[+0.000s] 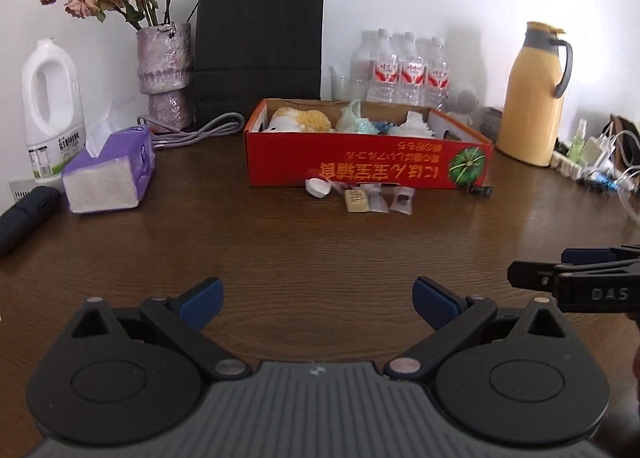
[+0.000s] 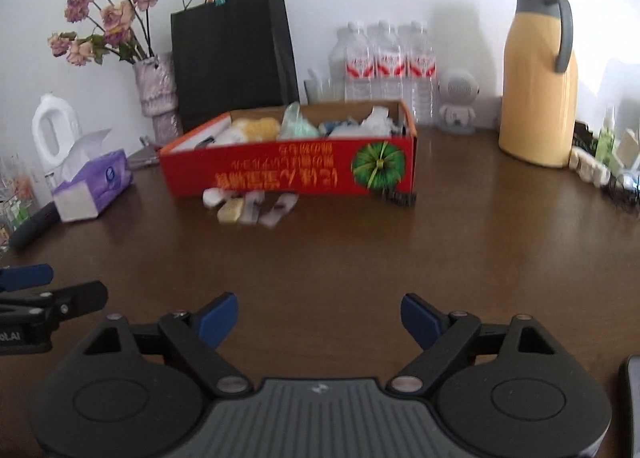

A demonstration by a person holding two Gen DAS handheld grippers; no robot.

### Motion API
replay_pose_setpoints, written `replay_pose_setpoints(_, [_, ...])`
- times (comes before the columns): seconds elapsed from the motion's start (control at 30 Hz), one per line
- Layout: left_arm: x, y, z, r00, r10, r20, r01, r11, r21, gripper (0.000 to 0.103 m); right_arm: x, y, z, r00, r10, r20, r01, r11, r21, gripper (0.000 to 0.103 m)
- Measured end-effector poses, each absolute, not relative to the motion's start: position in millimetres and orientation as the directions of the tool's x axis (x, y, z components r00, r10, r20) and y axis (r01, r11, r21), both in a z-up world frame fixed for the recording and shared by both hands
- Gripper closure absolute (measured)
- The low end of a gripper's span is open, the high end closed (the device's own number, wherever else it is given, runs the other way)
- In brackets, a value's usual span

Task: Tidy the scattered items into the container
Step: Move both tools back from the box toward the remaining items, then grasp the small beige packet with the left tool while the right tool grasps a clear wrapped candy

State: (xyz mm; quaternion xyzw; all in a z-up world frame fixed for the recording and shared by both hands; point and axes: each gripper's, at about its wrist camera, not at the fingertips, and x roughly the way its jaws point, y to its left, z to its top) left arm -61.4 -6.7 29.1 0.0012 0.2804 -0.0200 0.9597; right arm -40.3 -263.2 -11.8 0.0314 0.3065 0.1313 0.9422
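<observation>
Both tongs, left [image 1: 318, 304] and right [image 2: 320, 322], wide, empty, over near desk [image 1: 280, 242]. Small packets [image 1: 378, 198] bunched vs red box [image 1: 368, 162] front wall, far centre. Risk: thin wrappers slip or get shoved under box edge.

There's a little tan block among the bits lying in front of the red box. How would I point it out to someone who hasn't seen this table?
Find the long red cardboard box with a green pumpkin picture, mid-table. A short row of small items lies on the brown wooden table against its front wall. The small tan rectangular block sits between a white round cap and clear plastic sachets, the only solid beige piece there.
</observation>
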Motion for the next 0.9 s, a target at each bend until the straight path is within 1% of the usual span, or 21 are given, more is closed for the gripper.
replay_pose_setpoints(0.03, [-55.6,-5.8,29.7,0.840,-0.037,-0.541,0.037,0.999,-0.012,0.007,-36.4,-261.9,-11.3,0.771,0.286,-0.569,-0.240,0.958,0.156,0.021])
replay_pose_setpoints(0.07, [-49.4,-4.7,31.1,0.840,-0.045,-0.541,0.041,0.999,-0.019,0.012,-30.9,-260.2,-10.1,0.767,0.298,-0.568,-0.247,0.954,0.168,0.023])
replay_pose_setpoints(0.13, [-37.6,-3.1,33.7,0.846,-0.067,-0.529,0.059,0.998,-0.031,0.013,-14.6,-253.5,-6.0,0.760,0.315,-0.568,-0.267,0.949,0.169,0.033])
replay_pose_setpoints(0.17, [-30.8,-3.1,34.7,0.851,-0.078,-0.520,0.072,0.997,-0.032,0.013,-5.2,-249.3,-3.7,0.759,0.317,-0.569,-0.274,0.948,0.162,0.035])
replay_pose_setpoints(0.23, [-11.3,-3.3,35.2,0.850,-0.107,-0.515,0.106,0.994,-0.032,0.017,15.7,-240.4,0.0,0.759,0.323,-0.565,-0.290,0.945,0.151,0.040])
replay_pose_setpoints(0.27, [1.1,-3.6,34.3,0.845,-0.120,-0.520,0.121,0.992,-0.032,0.022,28.0,-236.3,0.4,0.760,0.331,-0.559,-0.297,0.942,0.155,0.040])
replay_pose_setpoints(0.3, [13.9,-4.6,32.8,0.835,-0.131,-0.535,0.135,0.990,-0.033,0.030,42.0,-232.3,-1.0,0.755,0.343,-0.559,-0.302,0.939,0.168,0.042])
replay_pose_setpoints(0.37, [39.4,-6.7,30.4,0.810,-0.153,-0.567,0.158,0.987,-0.039,0.040,70.9,-224.0,-5.8,0.737,0.351,-0.577,-0.299,0.936,0.188,0.050])
replay_pose_setpoints(0.4, [49.6,-7.5,29.5,0.802,-0.164,-0.574,0.169,0.985,-0.045,0.041,82.7,-221.1,-7.3,0.736,0.341,-0.585,-0.285,0.940,0.190,0.058])
replay_pose_setpoints(0.43, [58.1,-8.2,28.9,0.796,-0.171,-0.581,0.175,0.983,-0.049,0.041,92.0,-218.1,-7.8,0.740,0.324,-0.589,-0.268,0.946,0.184,0.060])
replay_pose_setpoints(0.53, [74.8,-10.6,27.4,0.781,-0.203,-0.591,0.201,0.977,-0.070,0.042,106.8,-206.9,-8.0,0.751,0.307,-0.585,-0.266,0.951,0.157,0.061])
replay_pose_setpoints(0.57, [79.3,-12.1,26.7,0.777,-0.208,-0.594,0.206,0.976,-0.072,0.046,110.7,-204.3,-9.2,0.748,0.310,-0.588,-0.271,0.950,0.156,0.061])
replay_pose_setpoints(0.63, [89.7,-15.3,23.3,0.773,-0.201,-0.602,0.206,0.977,-0.062,0.046,117.5,-200.7,-13.8,0.741,0.292,-0.605,-0.262,0.955,0.139,0.070])
replay_pose_setpoints(0.7, [102.2,-20.5,19.2,0.760,-0.180,-0.625,0.187,0.981,-0.055,0.051,123.3,-200.7,-20.1,0.738,0.269,-0.619,-0.252,0.961,0.117,0.073])
replay_pose_setpoints(0.77, [110.8,-26.3,16.0,0.752,-0.187,-0.632,0.195,0.979,-0.058,0.052,124.2,-206.7,-23.1,0.739,0.280,-0.613,-0.254,0.958,0.131,0.075])
replay_pose_setpoints(0.9, [120.6,-38.5,10.7,0.746,-0.191,-0.639,0.209,0.977,-0.048,0.053,120.7,-216.7,-23.5,0.754,0.252,-0.607,-0.260,0.962,0.077,0.076])
